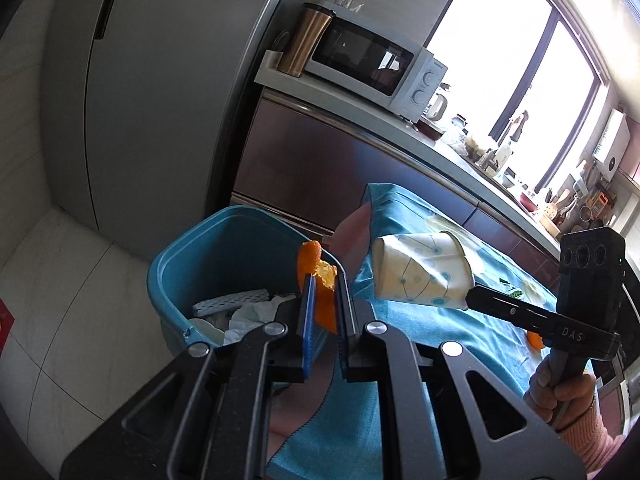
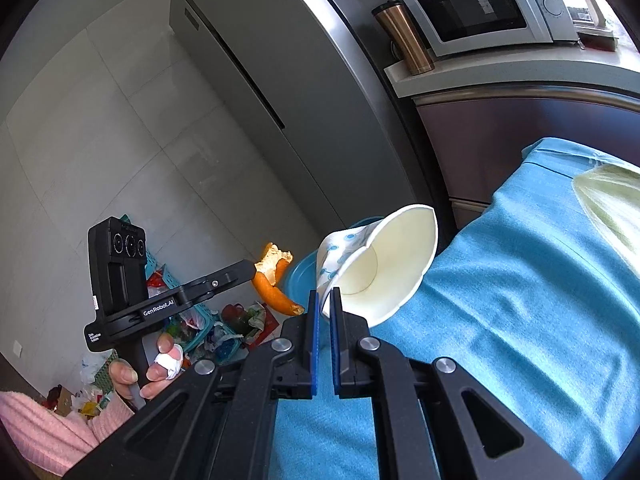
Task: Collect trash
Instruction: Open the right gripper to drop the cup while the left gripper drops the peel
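We have two pieces of trash in hand. Left hand-held gripper (image 1: 325,296) is clamped on an orange peel (image 1: 320,280), centre of the left wrist frame, right over the near rim of the blue bin (image 1: 168,276) at lower left. Bin already holds crumpled paper (image 1: 248,312)

Right hand-held gripper (image 2: 325,308) is pinched on the wall of a paper cup (image 2: 384,264), centre of the right wrist frame, over the edge of the desk under a blue cloth (image 2: 520,300) at right. Cup lies on its side, mouth toward the camera, rim squashed out of round

Handling, as we judge it:
- peel: light, limp, slightly damp, so it may cling to a pad on release. Grip across the thick middle, as now, not the torn end
- cup: very light, thin wall, crushes easily, no harm since it's trash. Wall pinch near the rim is fine, though it can swing or slip out

More bits remain on the cloth at the right of the left wrist frame, too small to identify. Both loads look ready to drop once fully over the bin opening
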`<state>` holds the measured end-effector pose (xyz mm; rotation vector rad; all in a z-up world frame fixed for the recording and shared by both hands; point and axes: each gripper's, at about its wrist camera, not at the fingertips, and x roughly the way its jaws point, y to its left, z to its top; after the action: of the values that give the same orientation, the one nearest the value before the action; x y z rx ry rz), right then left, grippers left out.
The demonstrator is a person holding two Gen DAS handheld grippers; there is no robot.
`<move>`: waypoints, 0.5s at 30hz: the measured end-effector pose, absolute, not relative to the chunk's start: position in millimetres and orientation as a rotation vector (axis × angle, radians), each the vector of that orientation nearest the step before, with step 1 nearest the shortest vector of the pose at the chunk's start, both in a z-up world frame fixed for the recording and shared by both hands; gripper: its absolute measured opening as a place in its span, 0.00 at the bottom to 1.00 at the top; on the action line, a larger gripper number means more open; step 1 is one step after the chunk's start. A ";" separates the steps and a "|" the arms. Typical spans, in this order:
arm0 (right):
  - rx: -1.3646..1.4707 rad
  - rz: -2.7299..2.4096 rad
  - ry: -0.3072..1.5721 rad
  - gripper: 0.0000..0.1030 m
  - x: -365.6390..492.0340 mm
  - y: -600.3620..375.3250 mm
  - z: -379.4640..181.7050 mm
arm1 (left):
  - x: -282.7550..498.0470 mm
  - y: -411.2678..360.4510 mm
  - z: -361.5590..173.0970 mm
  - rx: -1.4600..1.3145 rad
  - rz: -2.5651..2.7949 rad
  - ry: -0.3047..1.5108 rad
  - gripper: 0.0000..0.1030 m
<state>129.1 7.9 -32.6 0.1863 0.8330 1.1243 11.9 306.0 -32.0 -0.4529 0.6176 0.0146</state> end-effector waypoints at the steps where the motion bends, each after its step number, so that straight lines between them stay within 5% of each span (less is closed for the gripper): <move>1: 0.181 1.127 0.837 0.04 129.7 11.1 -33.1 | 12.9 308.1 -34.1 -0.456 0.019 0.621 0.09; 15: 0.110 1.125 0.915 0.04 134.0 52.4 -46.0 | 35.1 326.6 -57.2 -0.463 0.069 0.671 0.09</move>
<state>134.0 52.4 -46.0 0.1103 0.9152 1.1249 35.1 326.6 -57.2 -0.4630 0.6714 0.0691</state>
